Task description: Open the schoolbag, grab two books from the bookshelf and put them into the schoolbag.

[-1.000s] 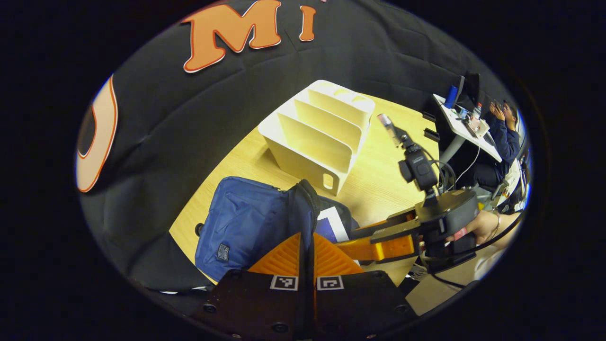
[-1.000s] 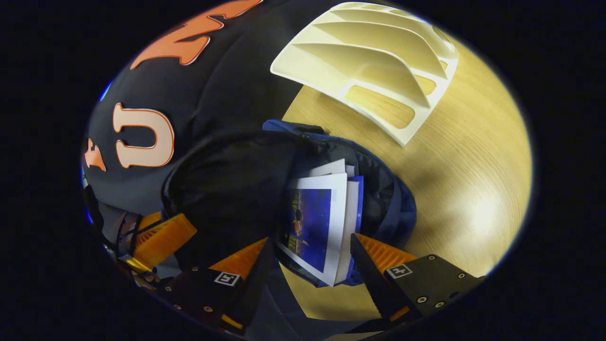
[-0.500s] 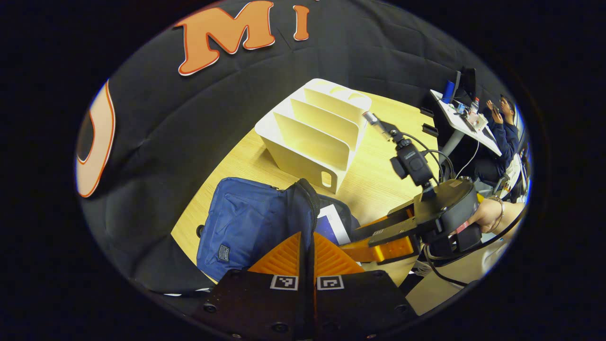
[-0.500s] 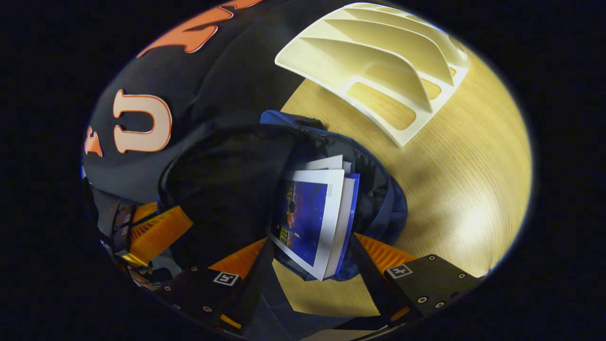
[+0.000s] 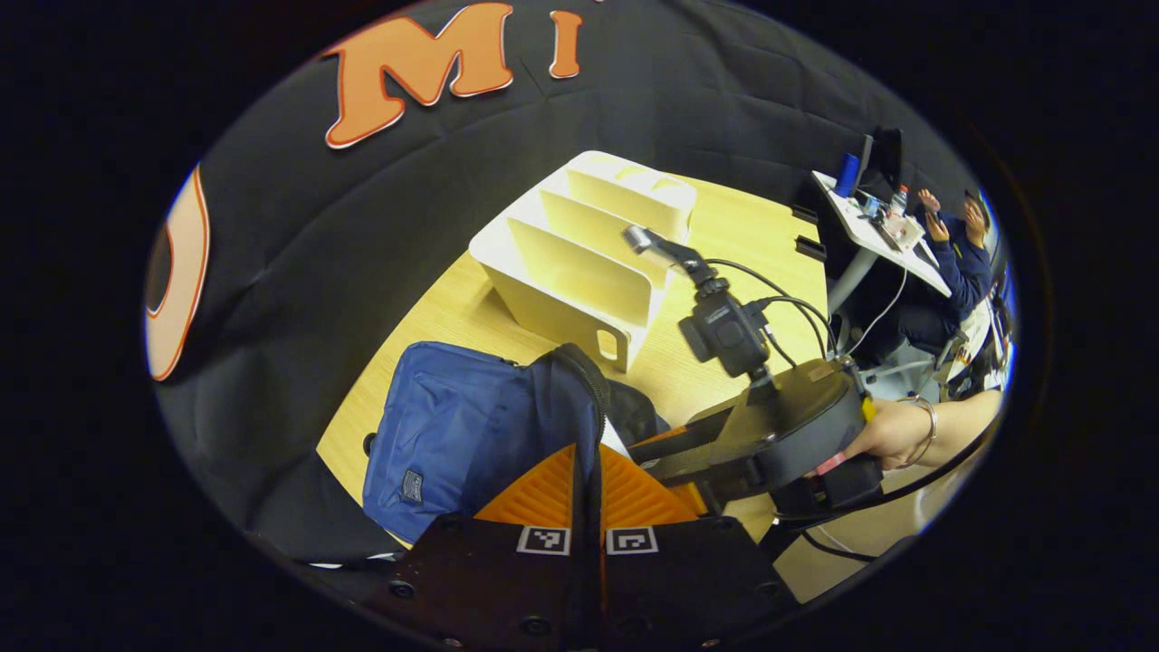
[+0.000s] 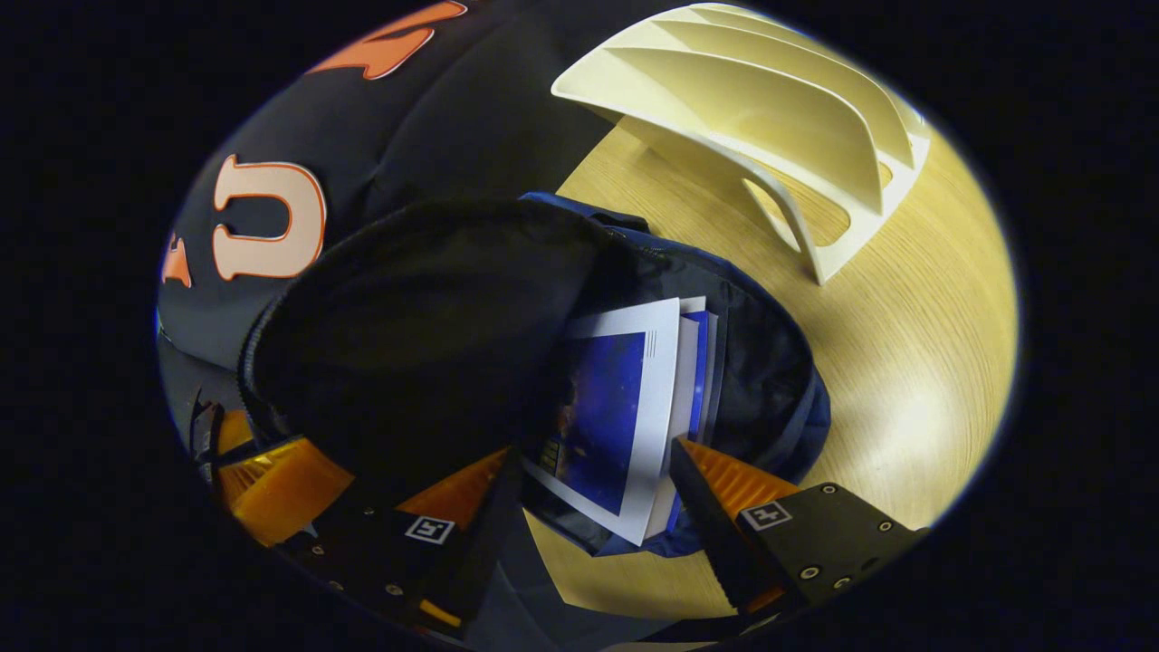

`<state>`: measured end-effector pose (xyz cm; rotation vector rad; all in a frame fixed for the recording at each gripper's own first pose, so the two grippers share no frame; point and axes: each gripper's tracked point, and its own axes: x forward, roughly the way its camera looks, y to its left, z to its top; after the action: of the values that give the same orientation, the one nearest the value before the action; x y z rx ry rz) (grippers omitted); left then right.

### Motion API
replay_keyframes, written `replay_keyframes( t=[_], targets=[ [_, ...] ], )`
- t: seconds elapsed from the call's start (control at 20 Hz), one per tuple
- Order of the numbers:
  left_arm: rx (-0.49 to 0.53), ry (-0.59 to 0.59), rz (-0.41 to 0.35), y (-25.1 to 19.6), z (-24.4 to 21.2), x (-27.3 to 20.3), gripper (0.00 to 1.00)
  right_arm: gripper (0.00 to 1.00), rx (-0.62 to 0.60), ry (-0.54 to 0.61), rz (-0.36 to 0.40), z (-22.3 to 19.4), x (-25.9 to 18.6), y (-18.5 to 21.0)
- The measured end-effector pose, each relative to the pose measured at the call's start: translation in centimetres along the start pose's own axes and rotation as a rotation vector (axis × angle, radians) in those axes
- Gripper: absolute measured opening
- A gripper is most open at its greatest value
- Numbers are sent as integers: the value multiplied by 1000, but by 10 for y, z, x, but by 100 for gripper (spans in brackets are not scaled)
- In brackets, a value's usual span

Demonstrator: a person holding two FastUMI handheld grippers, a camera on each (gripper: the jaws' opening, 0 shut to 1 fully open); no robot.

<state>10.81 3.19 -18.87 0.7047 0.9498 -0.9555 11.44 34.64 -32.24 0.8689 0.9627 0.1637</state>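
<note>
The blue schoolbag (image 5: 453, 435) stands on the wooden table (image 5: 724, 344). My left gripper (image 5: 589, 450) is shut on the black edge of its flap and holds the bag's mouth open. In the right gripper view the black flap (image 6: 416, 326) arches over the opening. Two books (image 6: 625, 398), the front one with a blue and white cover, stand inside the schoolbag (image 6: 770, 362). My right gripper (image 6: 593, 453) is open, with its fingers on either side of the books' near end. The cream bookshelf (image 6: 770, 109) stands behind the bag, and its slots hold nothing.
In the left gripper view a hand (image 5: 892, 433) holds the right gripper (image 5: 652, 448) just right of the bag. The bookshelf (image 5: 579, 272) sits mid-table. Far right, a person (image 5: 960, 254) sits at a desk (image 5: 869, 231). Bare table (image 6: 905, 362) lies right of the bag.
The right gripper has moved left toward the bag's mouth. The books sit deeper in the bag, and the flap covers more of them. The left gripper has kept its hold.
</note>
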Motion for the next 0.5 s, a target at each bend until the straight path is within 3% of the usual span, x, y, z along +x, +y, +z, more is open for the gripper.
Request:
replay_keyframes(
  t=[0.2,0.5],
  targets=[
    [-48,-21,4,2,-4,0,0,96,-14,-95,-14,31,-53,-20],
    [-81,-8,4,-22,-15,12,0,96,-139,-200,-60,71,-133,-39]
  ],
)
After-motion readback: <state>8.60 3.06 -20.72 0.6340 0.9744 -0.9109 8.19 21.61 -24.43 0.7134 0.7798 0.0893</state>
